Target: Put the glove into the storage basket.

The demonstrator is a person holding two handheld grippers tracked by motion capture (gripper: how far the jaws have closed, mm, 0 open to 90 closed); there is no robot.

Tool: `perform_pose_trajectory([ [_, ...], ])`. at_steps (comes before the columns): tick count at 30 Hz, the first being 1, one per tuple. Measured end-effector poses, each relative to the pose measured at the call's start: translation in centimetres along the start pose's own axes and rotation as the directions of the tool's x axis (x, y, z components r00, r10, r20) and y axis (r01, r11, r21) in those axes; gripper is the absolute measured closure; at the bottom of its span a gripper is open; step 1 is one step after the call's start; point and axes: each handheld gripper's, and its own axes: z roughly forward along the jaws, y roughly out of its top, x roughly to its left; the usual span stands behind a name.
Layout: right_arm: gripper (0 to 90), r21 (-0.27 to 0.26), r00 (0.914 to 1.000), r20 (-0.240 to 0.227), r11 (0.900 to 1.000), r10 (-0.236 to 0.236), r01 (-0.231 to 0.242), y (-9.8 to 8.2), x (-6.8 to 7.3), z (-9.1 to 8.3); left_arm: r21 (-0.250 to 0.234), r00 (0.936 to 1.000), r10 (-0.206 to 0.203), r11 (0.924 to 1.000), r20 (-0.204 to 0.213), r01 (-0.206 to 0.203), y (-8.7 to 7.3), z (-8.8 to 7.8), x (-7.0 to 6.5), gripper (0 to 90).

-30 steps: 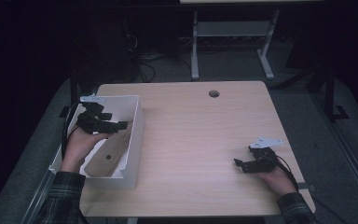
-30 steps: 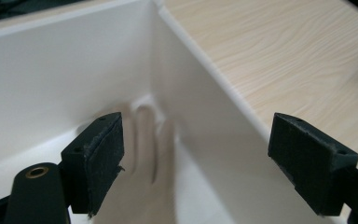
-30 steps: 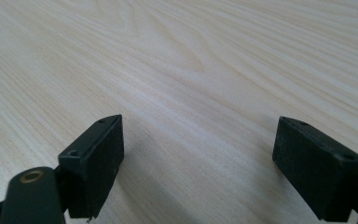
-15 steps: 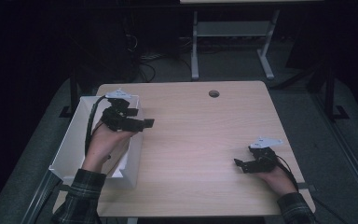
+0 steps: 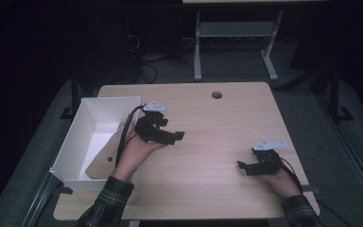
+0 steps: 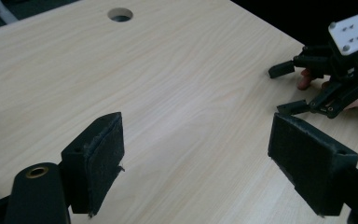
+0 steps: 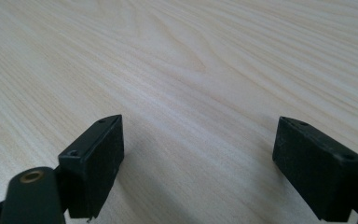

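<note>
Two hand-held grippers are in play, and both are released with nothing between the jaws. Your left hand-held gripper (image 5: pixel 166 135) hangs just above the bench (image 5: pixel 227 127), jaws spread wide and aimed toward your right side. The white bin (image 5: pixel 75 146) lies directly behind it, on the side away from the jaws, with your wrist crossing over the bin's near wall. The bin's long axis runs away from you, roughly square to the line your jaws point along. You hold this one far nearer to the bin than the other.

Your right hand-held gripper (image 5: pixel 250 165) sits low on the bench, well apart from the first, its spread jaws pointing back toward it; in the left gripper view it (image 6: pixel 307 86) shows ahead and to the right of the pads (image 6: pixel 107 154).

Between the two lies bare wood, so you have free room to sweep either way. A cable hole (image 5: pixel 216 94) sits well ahead of both. Mind the bench edge just behind your right wrist.
</note>
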Motion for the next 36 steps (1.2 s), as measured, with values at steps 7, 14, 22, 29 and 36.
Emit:
perform_pose_trajectory([
  [7,16.2,0.0,1.0,0.0,1.0,-0.001,0.001,0.0,0.0,0.0,0.022,0.9992,0.037,0.999,0.014,-0.038,-0.7,2.7,-2.0,17.9],
  [14,16.2,0.003,1.0,-0.002,1.0,-0.003,0.003,0.0,0.0,0.0,0.044,0.9976,0.065,0.9969,0.026,-0.066,-2.3,5.1,-3.0,17.8],
  [22,16.1,0.001,1.0,-0.004,1.0,-0.002,0.002,0.0,0.0,0.0,0.066,0.9957,0.091,0.9936,0.016,-0.092,-4.5,7.4,-3.2,17.9],
  [29,16.2,0.001,1.0,-0.004,1.0,-0.001,0.001,0.0,0.0,0.0,0.078,0.995,0.097,0.9921,0.022,-0.098,-6.5,8.8,-2.9,17.8],
  [36,16.2,0.001,1.0,-0.004,1.0,-0.001,0.001,0.0,0.0,0.0,0.087,0.9904,0.138,0.9867,-0.004,-0.137,-8.1,9.9,-2.7,17.7],
])
